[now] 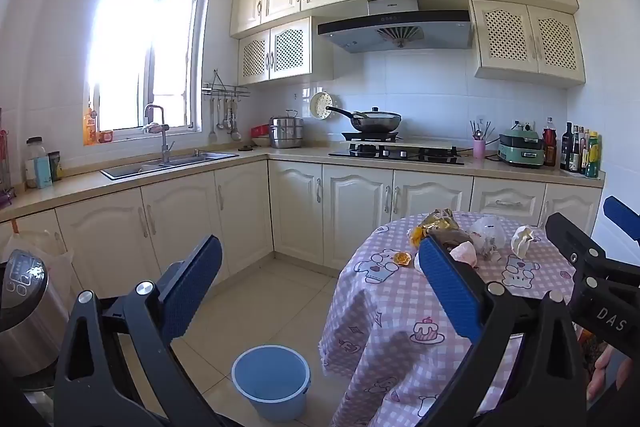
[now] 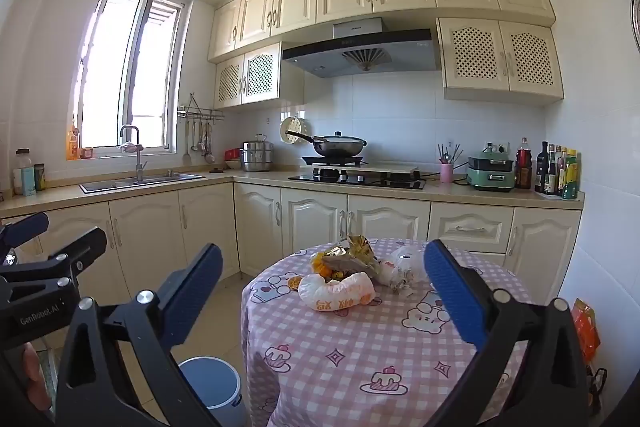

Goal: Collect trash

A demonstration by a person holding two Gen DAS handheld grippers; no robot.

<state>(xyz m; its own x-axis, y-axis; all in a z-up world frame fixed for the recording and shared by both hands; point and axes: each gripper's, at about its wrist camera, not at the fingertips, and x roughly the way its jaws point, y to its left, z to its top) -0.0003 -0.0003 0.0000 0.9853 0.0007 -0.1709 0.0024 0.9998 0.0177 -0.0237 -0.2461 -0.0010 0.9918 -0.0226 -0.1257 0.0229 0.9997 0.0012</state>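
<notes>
A heap of trash lies on the far half of a round table (image 2: 344, 343) under a pink checked cloth. In it are a white plastic bag with orange print (image 2: 340, 293), a gold wrapper (image 2: 356, 247), orange peel (image 2: 295, 282) and a clear bag (image 2: 408, 261). My right gripper (image 2: 324, 287) is open, short of the heap, and holds nothing. My left gripper (image 1: 320, 287) is also open and holds nothing, to the left of the table (image 1: 400, 311) and above the floor. A blue bucket (image 1: 272, 383) stands on the floor beside the table. A crumpled white tissue (image 1: 524, 239) lies at the heap's right.
L-shaped cream cabinets line the back, with a sink (image 1: 168, 163), a hob carrying a wok (image 1: 376, 123) and bottles (image 1: 580, 151). A steel cooker (image 1: 24, 307) stands low at the left. An orange packet (image 2: 586, 331) lies to the table's right. A person's hand (image 1: 600, 375) grips the right tool.
</notes>
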